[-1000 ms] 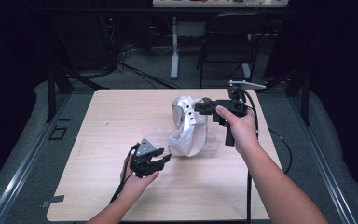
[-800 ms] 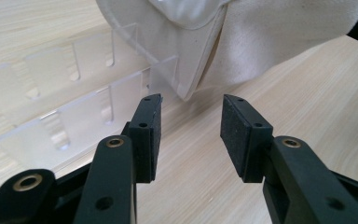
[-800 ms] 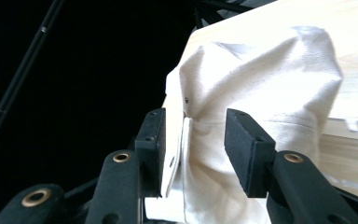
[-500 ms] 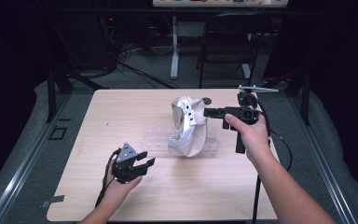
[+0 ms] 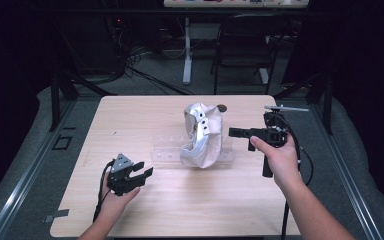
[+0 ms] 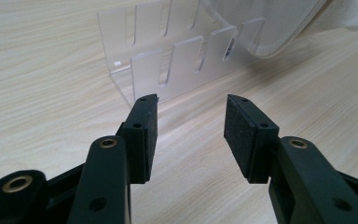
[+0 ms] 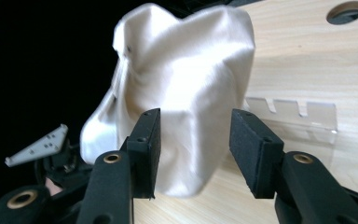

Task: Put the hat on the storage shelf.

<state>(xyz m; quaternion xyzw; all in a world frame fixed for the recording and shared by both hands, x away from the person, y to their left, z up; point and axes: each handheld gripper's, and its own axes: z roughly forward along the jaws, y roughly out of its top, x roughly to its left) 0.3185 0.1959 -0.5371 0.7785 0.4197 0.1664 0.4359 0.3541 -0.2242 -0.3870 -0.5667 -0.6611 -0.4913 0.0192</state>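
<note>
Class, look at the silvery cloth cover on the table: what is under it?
The cover sits over a clear slotted rack, whose ends stick out either side. Whatever the rack holds beneath the cloth is hidden.

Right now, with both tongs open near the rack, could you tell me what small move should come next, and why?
Probably draw both tongs a little farther back: the left tongs and right tongs are open and empty, and the cloth bag sits on the clear rack untouched.
</note>
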